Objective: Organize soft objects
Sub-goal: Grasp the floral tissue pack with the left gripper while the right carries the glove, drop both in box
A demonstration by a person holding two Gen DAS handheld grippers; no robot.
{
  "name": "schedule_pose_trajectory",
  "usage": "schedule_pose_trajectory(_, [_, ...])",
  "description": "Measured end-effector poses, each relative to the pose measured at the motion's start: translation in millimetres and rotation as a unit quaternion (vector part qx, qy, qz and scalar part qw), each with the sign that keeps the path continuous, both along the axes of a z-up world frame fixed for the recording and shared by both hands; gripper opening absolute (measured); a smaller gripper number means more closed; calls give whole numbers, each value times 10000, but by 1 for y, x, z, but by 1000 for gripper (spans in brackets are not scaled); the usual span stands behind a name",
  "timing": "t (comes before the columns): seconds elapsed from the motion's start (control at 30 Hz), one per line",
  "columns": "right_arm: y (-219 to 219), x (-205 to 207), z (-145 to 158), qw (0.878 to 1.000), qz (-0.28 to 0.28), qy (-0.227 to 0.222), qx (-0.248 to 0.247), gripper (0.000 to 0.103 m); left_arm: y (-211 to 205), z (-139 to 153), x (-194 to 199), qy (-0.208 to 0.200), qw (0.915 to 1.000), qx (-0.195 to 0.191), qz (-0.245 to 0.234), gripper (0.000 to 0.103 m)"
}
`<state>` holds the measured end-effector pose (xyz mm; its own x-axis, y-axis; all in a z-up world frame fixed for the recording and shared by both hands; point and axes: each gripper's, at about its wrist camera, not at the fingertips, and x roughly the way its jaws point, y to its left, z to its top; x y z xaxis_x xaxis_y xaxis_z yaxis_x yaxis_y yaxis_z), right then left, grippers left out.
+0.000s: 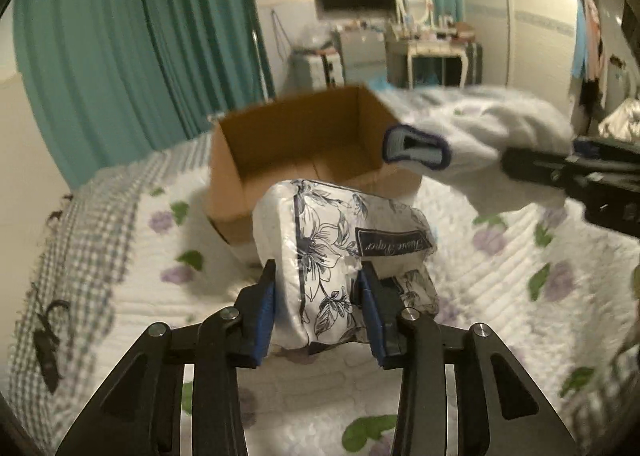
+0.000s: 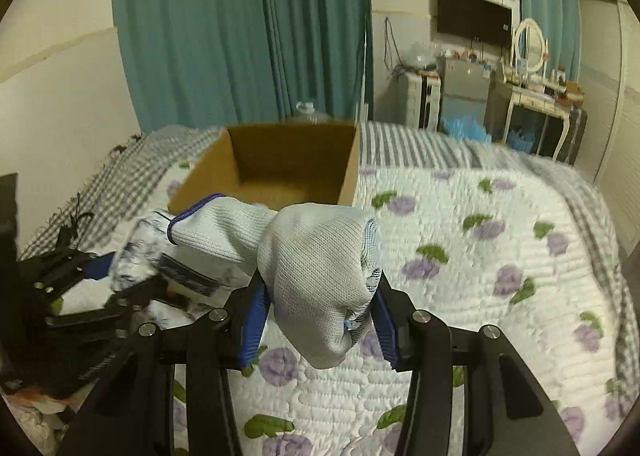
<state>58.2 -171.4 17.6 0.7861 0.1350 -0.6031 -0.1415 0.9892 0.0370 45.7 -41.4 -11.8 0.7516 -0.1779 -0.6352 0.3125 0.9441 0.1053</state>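
While your left tool [image 1: 318,296] pinches a floral tissue pack [image 1: 344,252] just before the open cardboard box [image 1: 304,136] on the bed [image 2: 460,256], your right tool [image 2: 320,300] clamps a white knit glove [image 2: 316,268], its blue-edged cuff blurred near the box's rim.

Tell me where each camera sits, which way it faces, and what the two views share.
Left wrist: on the left gripper, looking along its jaws, shut on a tissue pack, toward the box and curtain; the right gripper enters from the right.
Right wrist: on the right gripper, jaws shut on a glove, facing the same box; the left gripper shows at left.
Shared: box, glove, tissue pack, quilt, curtain, TV.
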Motion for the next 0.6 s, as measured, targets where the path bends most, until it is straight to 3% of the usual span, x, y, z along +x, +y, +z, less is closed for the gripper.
schedule_pose_trajectory(0.23, [8, -5, 57, 9982, 13, -566, -187, 47, 12, 66, -2, -519, 9983, -172, 194, 38])
schedule_pose_trajectory(0.37, [13, 8, 80, 9971, 82, -735, -180, 47, 20, 89, 12, -664, 9969, -343, 233, 38])
schedule_pose_trajectory(0.6, [27, 64, 93, 9962, 154, -838, -192, 47, 22, 90, 69, -664, 9965, -349, 376, 38])
